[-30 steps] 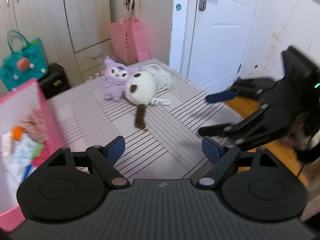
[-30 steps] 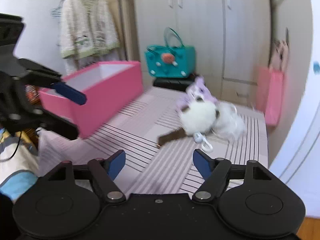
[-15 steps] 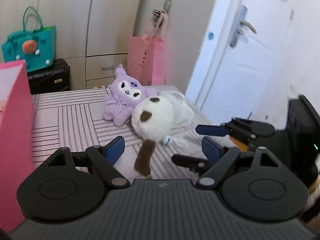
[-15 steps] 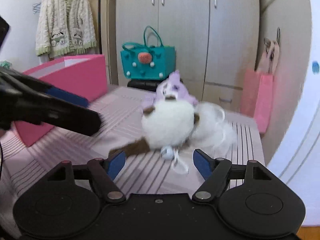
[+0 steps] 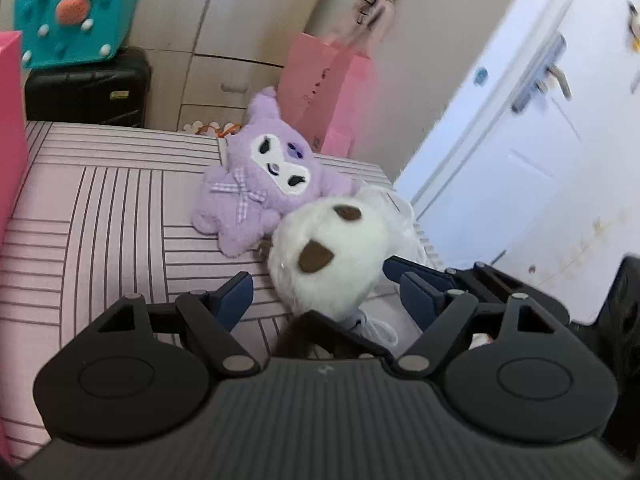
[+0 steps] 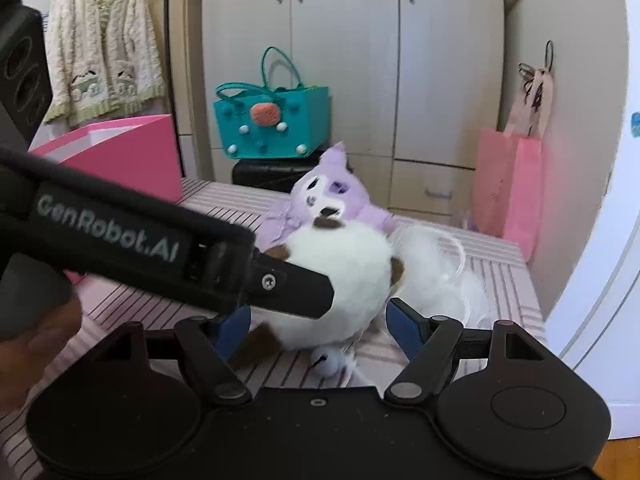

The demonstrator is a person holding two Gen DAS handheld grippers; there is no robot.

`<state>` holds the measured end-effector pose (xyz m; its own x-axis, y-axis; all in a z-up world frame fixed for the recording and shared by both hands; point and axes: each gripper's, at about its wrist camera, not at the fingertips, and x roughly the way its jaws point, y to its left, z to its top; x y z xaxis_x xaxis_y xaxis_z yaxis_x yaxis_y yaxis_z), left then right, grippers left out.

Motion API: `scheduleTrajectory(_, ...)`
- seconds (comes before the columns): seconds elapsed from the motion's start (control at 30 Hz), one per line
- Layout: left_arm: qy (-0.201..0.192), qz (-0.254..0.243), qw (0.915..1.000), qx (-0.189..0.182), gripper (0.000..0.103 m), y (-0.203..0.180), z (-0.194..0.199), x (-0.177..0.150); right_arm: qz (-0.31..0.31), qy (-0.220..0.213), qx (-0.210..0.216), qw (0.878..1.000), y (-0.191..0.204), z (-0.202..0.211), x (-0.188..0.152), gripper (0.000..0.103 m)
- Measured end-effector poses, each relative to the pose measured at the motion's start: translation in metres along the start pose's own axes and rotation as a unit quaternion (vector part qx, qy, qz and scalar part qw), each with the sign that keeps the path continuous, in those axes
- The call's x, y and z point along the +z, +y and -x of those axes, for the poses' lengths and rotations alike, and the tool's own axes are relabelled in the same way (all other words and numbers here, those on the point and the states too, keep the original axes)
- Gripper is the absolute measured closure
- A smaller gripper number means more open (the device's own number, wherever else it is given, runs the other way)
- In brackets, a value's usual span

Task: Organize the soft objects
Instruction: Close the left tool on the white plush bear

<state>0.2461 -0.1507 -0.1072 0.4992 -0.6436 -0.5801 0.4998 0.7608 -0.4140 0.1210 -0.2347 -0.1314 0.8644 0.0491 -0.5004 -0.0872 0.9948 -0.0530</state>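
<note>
Nearest the left wrist lens, the left gripper [image 5: 326, 296] was seen with its jaws spread, the white plush [image 5: 326, 258] lying between the blue pads, seemingly untouched by either. From the right wrist view, the right gripper [image 6: 318, 326] was likewise held wide apart, straddling the same white plush [image 6: 344, 276] from the other side; its left pad was partly hidden behind the body of the other tool, which crossed the frame from 9 o'clock. A small bell or clip [image 6: 326, 362] with white cord was noted at 6 o'clock of the plush, on the striped bed cover [image 5: 100, 216].

Just behind, at 11 o'clock of the white toy and touching it, the purple plush [image 5: 264, 184] was propped. A fluffy white item [image 6: 436, 272] lay at 3 o'clock in the right view. Farther off at 9 o'clock, the pink box [image 6: 120, 152] stood on the cover.

The step was judged to be the approach to a grasp of the white plush. One pair of jaws would need to be closed on the soft body, deep enough not to slip, and the other withdrawn, before a carry toward the pink box, the likely receptacle.
</note>
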Motion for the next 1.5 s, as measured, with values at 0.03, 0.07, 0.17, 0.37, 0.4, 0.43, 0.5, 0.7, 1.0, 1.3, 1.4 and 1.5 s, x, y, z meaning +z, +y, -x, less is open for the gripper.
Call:
scheduleTrajectory(0.03,-0.010,-0.011,0.9999,0.007,0.023,-0.002,0.001,0.000,0.006,-0.004,-0.002,1.000,0.000,0.000,0.001,0.024)
scheduleTrajectory(0.07,-0.019,-0.025,0.9994,0.016,0.023,-0.005,0.002,0.000,0.011,-0.006,0.000,1.000,0.000,-0.001,0.001,0.024)
scheduleTrajectory(0.17,-0.034,-0.039,0.9984,0.025,0.023,-0.008,0.000,0.001,0.006,0.001,0.004,1.000,-0.003,-0.005,0.001,0.024)
scheduleTrajectory(0.37,-0.017,-0.025,0.9994,0.019,0.032,-0.005,-0.018,0.009,0.012,0.006,0.006,1.000,0.000,-0.011,0.000,0.024)
scheduleTrajectory(0.4,-0.016,-0.025,0.9994,0.019,0.033,-0.005,-0.020,0.009,0.015,0.005,0.007,1.000,0.000,-0.011,0.000,0.024)
scheduleTrajectory(0.43,-0.016,-0.022,0.9995,0.017,0.034,-0.004,-0.020,0.008,0.016,0.004,0.005,1.000,0.000,-0.011,0.000,0.025)
scheduleTrajectory(0.5,-0.008,-0.019,0.9998,0.006,0.042,-0.003,-0.023,0.005,0.014,0.000,0.007,1.000,0.000,-0.012,-0.001,0.029)
scheduleTrajectory(0.7,0.017,-0.044,0.9984,0.030,0.046,-0.016,-0.032,-0.005,0.033,-0.002,-0.022,0.999,0.011,-0.013,-0.004,0.035)
scheduleTrajectory(1.0,0.010,-0.044,0.9988,0.016,0.050,-0.014,-0.025,-0.016,0.024,-0.022,-0.028,0.999,0.014,-0.005,-0.006,0.037)
scheduleTrajectory(1.3,0.007,-0.053,0.9985,0.011,0.050,-0.019,-0.005,-0.024,0.043,-0.031,-0.024,0.998,0.024,0.015,-0.010,0.037)
scheduleTrajectory(1.4,0.009,-0.059,0.9982,0.009,0.051,-0.020,0.000,-0.027,0.035,-0.032,-0.018,0.999,0.023,0.018,-0.009,0.037)
scheduleTrajectory(1.5,0.012,-0.063,0.9979,0.005,0.051,-0.021,0.005,-0.029,0.024,-0.032,-0.014,0.999,0.023,0.023,-0.010,0.037)
